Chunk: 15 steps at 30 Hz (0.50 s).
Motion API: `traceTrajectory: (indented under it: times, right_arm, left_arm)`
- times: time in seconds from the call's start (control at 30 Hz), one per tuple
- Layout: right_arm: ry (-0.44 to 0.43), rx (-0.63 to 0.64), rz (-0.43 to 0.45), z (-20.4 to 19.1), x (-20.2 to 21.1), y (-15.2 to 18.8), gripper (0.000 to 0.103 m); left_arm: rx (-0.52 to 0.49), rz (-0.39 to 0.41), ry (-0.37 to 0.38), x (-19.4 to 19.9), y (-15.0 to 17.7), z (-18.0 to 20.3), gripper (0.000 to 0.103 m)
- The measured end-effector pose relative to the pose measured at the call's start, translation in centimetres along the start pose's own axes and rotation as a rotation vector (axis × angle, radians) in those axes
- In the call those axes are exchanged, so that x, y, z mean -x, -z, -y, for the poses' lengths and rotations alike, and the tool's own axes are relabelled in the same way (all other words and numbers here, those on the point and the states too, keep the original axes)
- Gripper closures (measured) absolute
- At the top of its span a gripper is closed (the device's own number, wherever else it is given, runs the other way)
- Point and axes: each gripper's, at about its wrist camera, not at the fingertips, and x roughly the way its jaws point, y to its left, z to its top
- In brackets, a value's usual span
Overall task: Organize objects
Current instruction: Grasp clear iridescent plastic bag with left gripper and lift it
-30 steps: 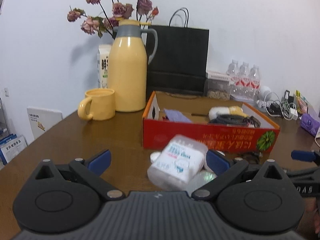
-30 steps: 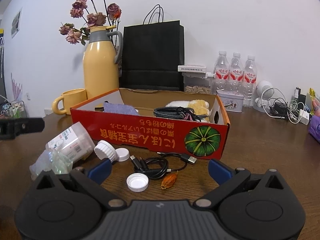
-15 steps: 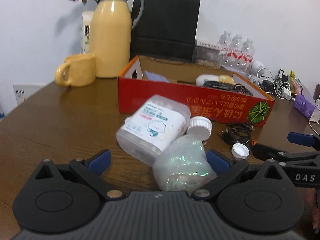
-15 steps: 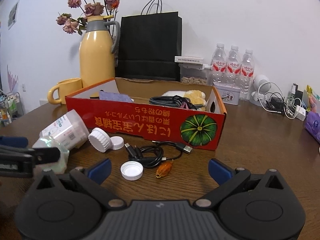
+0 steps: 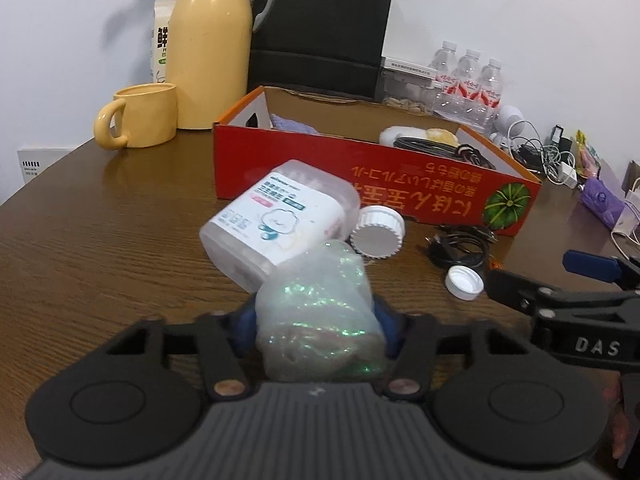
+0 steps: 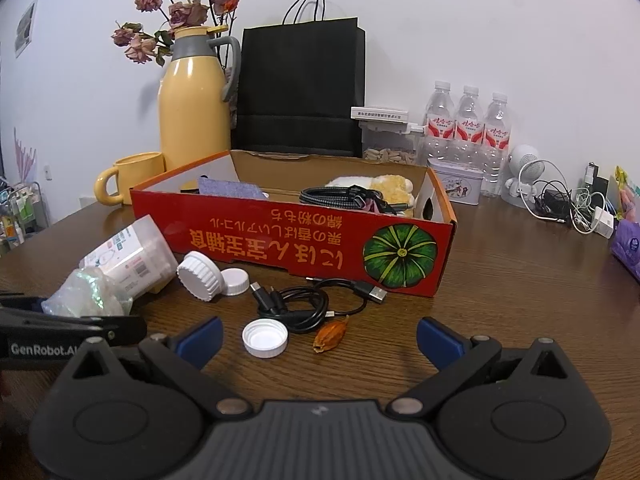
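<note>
A crumpled clear plastic bag (image 5: 320,320) lies on the brown table, leaning on a tipped clear tub with a white label (image 5: 280,216). My left gripper (image 5: 316,316) has its jaws closing around the bag, and both blue pads touch its sides. A white ribbed lid (image 6: 200,276), a small white cap (image 6: 265,338), a coiled black USB cable (image 6: 304,304) and a dried orange scrap (image 6: 331,334) lie before the open red cardboard box (image 6: 300,240). My right gripper (image 6: 320,332) stands open just short of the cap and scrap, holding nothing.
A yellow jug (image 6: 192,120), yellow mug (image 6: 132,176), black paper bag (image 6: 300,88) and three water bottles (image 6: 468,128) stand behind the box. Chargers and white cables (image 6: 568,204) clutter the far right. The box holds a black cable coil and a plush item.
My left gripper moved forward and down onto the plastic bag, and its jaws came in from wide open to the bag's sides. The right gripper stayed put.
</note>
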Motion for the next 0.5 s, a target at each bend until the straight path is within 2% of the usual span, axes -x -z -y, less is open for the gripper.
traceTrajectory:
  times: [0.07,0.23,0.5]
  right_arm:
    - [0.0,-0.001,0.0,0.0,0.0,0.0,0.0]
    - [0.0,-0.001,-0.002,0.0,0.0,0.0,0.0]
    - [0.001,0.0,-0.004,0.0,-0.1,0.0,0.0]
  left_arm:
    - [0.004,0.003,0.007,0.2,0.1,0.0,0.057]
    - [0.006,0.019,0.01,0.8,0.4,0.0,0.06]
    - [0.007,0.109,0.037,3.2,-0.1,-0.3,0.06]
